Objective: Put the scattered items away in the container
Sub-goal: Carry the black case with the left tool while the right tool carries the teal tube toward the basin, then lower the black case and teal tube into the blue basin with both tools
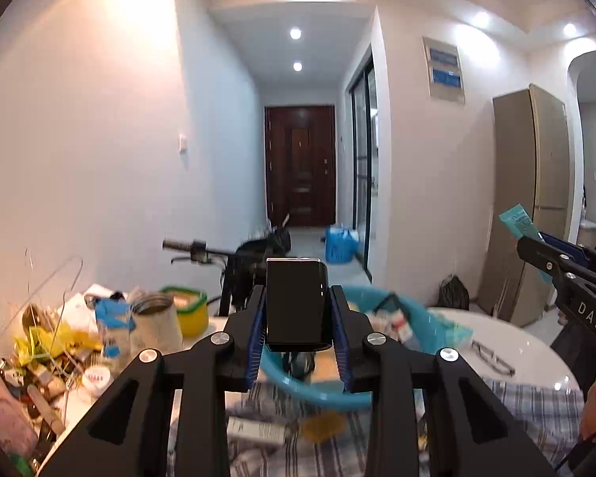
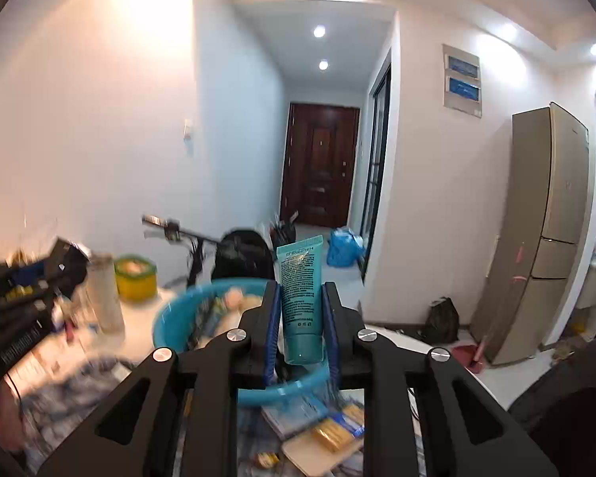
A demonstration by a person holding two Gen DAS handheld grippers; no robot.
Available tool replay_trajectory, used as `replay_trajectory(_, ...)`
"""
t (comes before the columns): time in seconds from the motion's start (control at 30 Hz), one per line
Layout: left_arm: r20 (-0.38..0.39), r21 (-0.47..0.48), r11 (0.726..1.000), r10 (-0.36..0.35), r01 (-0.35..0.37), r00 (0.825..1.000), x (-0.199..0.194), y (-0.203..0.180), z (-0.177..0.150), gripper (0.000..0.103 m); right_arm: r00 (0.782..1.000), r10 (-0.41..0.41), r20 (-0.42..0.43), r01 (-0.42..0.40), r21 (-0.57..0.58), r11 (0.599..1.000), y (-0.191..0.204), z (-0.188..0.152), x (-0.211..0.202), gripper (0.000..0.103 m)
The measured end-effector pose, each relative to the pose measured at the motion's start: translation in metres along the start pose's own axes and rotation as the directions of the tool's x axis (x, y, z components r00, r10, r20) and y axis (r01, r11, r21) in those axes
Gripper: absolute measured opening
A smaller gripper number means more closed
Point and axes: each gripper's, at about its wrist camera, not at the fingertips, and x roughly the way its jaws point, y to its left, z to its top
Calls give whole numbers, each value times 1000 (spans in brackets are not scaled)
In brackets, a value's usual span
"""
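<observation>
Between the blue pads of the left claw (image 1: pixel 298 332), at the centre of the left wrist view, sits a glossy black box (image 1: pixel 297 304), gripped upright with its lower end hanging free below the pads. The right claw (image 2: pixel 301 320) is likewise closed, on a teal tube (image 2: pixel 301 298) held cap-down, crimped end up, in the centre of the right wrist view. The blue basin (image 1: pixel 421 320), the container, lies behind and below both loads; it already holds several items, though blur leaves them unidentifiable.

Risks noted:
- The box is smooth and shiny and is held by two narrow faces only. A jolt or a tilt could let it slide down through the pads and land outside the basin.
- The tube is soft; squeezing may deform it and let it twist or slip out.
- Both claws appear to sit near the basin rim. Releasing too near that edge would probably send either item onto the striped cloth (image 1: pixel 536 401) instead.
- Both claws converge on one basin, so they could collide.
- Clutter at lower left, including a metal tin (image 1: pixel 157 324) and wire hangers (image 1: pixel 55 282), stands close enough to be knocked by a wide swing.
- Glasses (image 1: pixel 492 357) lie on the white surface (image 1: pixel 536 353) at lower right, exposed to a dropped item.
</observation>
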Motion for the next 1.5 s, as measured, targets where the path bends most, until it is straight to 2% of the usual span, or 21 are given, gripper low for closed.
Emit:
replay_trajectory(0.1,39,11,1000,-26,25,999,-1,-4,19,32,999,3,38,-3,15,1000,3,16,2,19)
replay_trajectory(0.27,135,-2,1000,-25,25,991,-2,-6,50,32,995,-3,103,-1,37,999,6,40,9,19)
replay_trajectory(0.33,155,-23,999,-41,45,987,-1,-5,62,32,993,21,119,-28,54,998,5,48,10,19)
replay_trajectory(0.43,204,-28,999,-31,37,979,0,-11,71,32,987,32,159,-45,80,996,1,59,12,19)
replay_trajectory(0.5,218,-35,999,-28,36,975,5,-13,78,32,982,31,187,-49,91,995,-1,63,14,19)
replay_trajectory(0.63,235,-69,994,-62,80,970,16,-8,86,32,976,17,218,-38,95,995,0,70,23,19)
replay_trajectory(0.7,248,-63,996,-44,61,968,22,-8,87,32,976,12,219,-36,103,994,1,75,31,19)
replay_trajectory(0.77,246,-50,998,-25,39,969,31,-8,86,32,976,30,215,-60,131,990,-1,77,39,19)
replay_trajectory(0.83,233,-46,998,-35,47,972,42,-8,85,32,976,51,213,-83,142,986,-4,77,47,19)
replay_trajectory(1.2,141,-44,998,-48,55,989,107,-8,80,32,987,22,158,-45,144,988,-7,70,96,19)
replay_trajectory(1.5,89,-61,997,-36,41,995,133,2,67,32,994,42,101,-55,129,990,-11,56,120,19)
